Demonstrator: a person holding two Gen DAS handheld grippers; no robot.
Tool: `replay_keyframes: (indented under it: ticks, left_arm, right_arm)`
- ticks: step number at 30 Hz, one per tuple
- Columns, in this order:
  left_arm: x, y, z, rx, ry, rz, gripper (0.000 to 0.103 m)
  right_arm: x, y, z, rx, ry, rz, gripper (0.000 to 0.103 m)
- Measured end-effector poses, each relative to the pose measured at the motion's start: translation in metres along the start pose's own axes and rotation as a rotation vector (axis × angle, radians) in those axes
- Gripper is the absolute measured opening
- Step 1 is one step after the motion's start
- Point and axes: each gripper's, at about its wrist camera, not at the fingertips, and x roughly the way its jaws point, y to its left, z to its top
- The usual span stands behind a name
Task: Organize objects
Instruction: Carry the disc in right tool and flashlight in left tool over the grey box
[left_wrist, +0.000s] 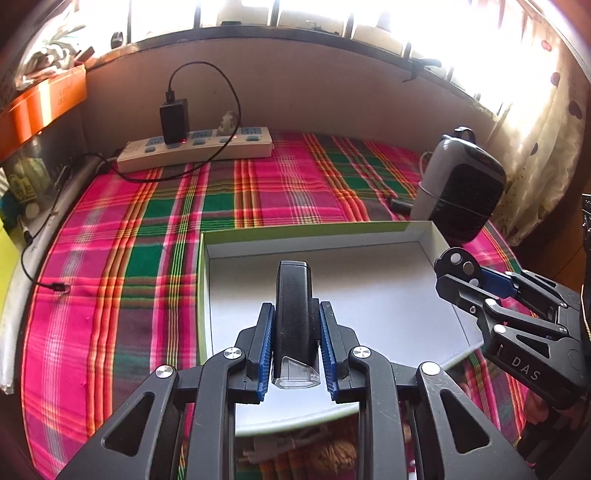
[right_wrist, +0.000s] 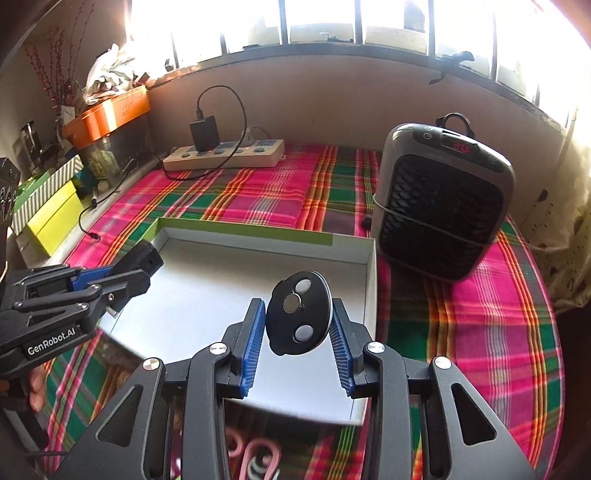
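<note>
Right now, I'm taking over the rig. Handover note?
Left tool: shut on a black stick, held over the box.
Right tool: shut on a black disc, also over the box, near its right wall.
Box: shallow, white inside, open on the plaid cloth, nothing lying in it that shows.
Done: both items picked up and brought over the box.
Left: likely set both down inside and release.
Nearby: heater right of the box, power strip at the back.

Left gripper (left_wrist: 295, 345) fingers clamped on a load, right gripper (right_wrist: 297, 341) likewise, both apparently level.
</note>
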Motion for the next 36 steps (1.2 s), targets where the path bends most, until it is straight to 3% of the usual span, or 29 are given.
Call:
replay_keyframes:
  ticks: [12, 36]
  left_arm:
    - [0.036, 0.006, 0.015, 0.008, 0.037, 0.013, 0.021]
    - [0.053, 0.010, 0.014, 0.017, 0.058, 0.042, 0.021]
  right_arm:
    - [0.053, -0.010, 0.016, -0.006, 0.079, -0.010, 0.036]
    - [0.074, -0.013, 0.022, -0.022, 0.090, -0.027, 0.036]
